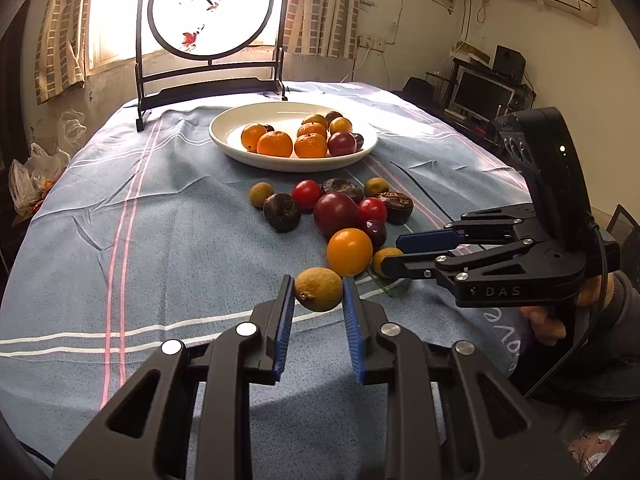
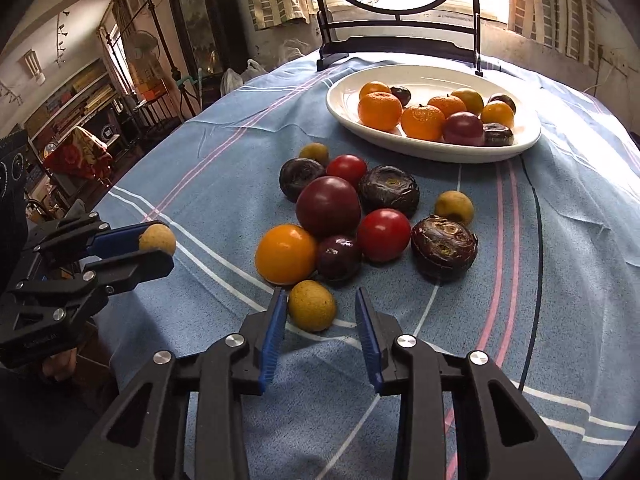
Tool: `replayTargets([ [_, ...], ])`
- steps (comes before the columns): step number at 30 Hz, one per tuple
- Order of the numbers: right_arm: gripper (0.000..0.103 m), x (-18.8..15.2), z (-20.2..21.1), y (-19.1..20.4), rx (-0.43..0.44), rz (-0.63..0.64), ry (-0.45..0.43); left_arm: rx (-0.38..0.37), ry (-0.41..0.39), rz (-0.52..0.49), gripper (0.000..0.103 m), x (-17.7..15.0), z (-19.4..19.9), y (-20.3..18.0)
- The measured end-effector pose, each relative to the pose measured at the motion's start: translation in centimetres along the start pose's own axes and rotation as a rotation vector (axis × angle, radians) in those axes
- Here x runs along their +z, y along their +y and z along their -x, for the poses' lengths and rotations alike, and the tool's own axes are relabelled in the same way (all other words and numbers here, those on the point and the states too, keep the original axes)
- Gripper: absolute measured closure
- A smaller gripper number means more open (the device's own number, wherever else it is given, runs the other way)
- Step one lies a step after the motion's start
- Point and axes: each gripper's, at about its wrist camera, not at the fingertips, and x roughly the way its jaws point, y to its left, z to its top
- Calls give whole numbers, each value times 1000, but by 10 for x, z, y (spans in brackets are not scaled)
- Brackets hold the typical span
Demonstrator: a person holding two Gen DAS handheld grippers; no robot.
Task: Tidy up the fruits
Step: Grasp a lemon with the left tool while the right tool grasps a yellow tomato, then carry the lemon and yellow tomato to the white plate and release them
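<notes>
Meanwhile, the left tool (image 1: pixel 319 289) is clamped on a small tan longan (image 1: pixel 319 289), its blue pads pressed to both sides and the fruit lifted clear of the blue striped cloth (image 1: pixel 120 240) on the counter. The right tool (image 2: pixel 321 312) stands apart, its fingers set around a second longan (image 2: pixel 312 305) that lies on the cloth, nearer its left pad. Just beyond sits a loose cluster: a yellow-orange fruit (image 2: pixel 286 254), a dark red plum (image 2: pixel 329 207), two red tomatoes and wrinkled dark fruits. Farther back, a white plate (image 2: pixel 516 148) holds tangerines (image 2: pixel 379 111) and more fruit.
</notes>
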Motion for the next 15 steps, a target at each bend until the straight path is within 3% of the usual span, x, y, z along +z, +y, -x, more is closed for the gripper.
replayTargets([
  [8, 78, -2, -4, 3, 45, 5, 35, -1, 4, 5, 80, 0, -1, 0],
  [15, 78, 2, 25, -12, 90, -68, -51, -18, -16, 23, 80, 6, 2, 4],
])
